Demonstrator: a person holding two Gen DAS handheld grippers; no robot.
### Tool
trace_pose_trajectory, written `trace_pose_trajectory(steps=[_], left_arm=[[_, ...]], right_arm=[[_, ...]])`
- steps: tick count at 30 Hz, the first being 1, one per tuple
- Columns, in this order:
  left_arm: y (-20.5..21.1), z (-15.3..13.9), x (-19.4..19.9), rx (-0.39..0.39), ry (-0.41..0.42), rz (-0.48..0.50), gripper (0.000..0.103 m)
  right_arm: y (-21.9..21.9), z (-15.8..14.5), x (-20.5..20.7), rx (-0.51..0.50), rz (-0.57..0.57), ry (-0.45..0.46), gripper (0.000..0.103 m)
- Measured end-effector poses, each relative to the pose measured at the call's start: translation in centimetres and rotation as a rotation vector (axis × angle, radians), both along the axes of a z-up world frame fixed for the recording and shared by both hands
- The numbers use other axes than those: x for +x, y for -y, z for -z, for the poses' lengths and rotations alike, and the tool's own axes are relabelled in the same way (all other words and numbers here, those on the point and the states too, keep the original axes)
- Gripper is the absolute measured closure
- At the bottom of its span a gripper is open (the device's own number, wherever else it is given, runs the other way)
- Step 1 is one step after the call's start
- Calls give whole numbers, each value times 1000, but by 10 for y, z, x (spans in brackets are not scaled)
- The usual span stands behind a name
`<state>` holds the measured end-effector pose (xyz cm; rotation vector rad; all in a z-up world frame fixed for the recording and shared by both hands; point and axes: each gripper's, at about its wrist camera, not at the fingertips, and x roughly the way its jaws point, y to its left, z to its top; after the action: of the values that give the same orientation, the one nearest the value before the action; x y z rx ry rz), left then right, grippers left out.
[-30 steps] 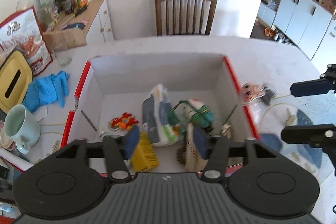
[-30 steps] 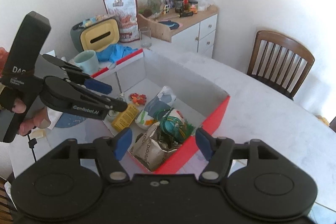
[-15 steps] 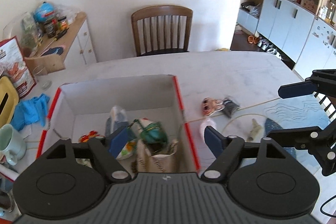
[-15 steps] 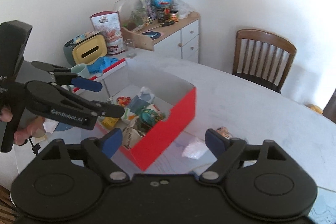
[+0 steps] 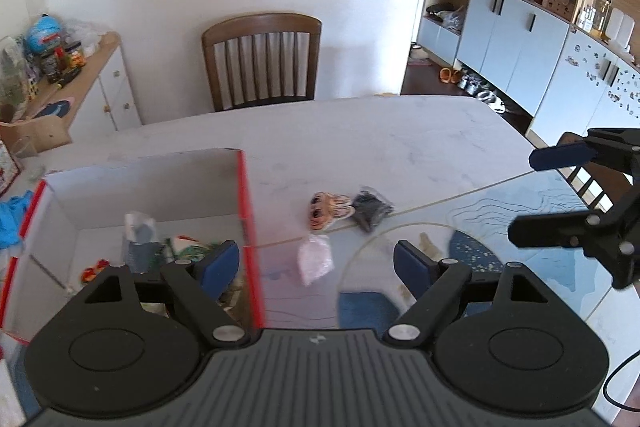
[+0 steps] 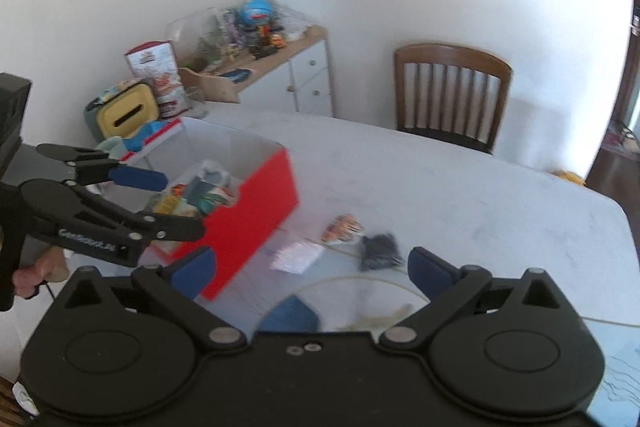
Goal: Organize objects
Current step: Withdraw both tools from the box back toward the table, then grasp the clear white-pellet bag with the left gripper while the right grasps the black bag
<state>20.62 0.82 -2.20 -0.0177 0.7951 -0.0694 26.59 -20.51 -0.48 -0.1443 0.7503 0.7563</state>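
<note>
Both tongs have swung away from the red box (image 5: 245, 211) toward the loose items, jaws just opening wide, nothing between them. Left tongs (image 5: 316, 263) hover over a pale pink packet (image 5: 314, 257); right tongs (image 6: 312, 269) frame the packet and a dark pouch (image 6: 378, 251) on the surface (image 5: 360, 131).

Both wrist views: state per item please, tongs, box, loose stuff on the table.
left tongs: open, nothing between them, jaws have just been opening
right tongs: open wide, empty, jaws have just been opening
red box: open top, several items inside
pink packet: on table, outside box
orange striped toy: on table, outside box
black pouch: on table beside toy
chair: empty
</note>
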Motion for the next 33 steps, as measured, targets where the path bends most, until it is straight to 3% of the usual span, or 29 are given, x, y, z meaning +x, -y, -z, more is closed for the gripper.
trace_pose_trajectory(steps=[14, 21, 33], left_arm=[[60, 58, 27, 65, 6, -100, 18], [72, 98, 49, 102, -26, -156, 18], [71, 136, 79, 169, -22, -268, 18]], right_arm=[[27, 35, 42, -69, 53, -44, 1], [18, 60, 65, -111, 31, -76, 2], [-12, 100, 107, -171, -2, -137, 7]])
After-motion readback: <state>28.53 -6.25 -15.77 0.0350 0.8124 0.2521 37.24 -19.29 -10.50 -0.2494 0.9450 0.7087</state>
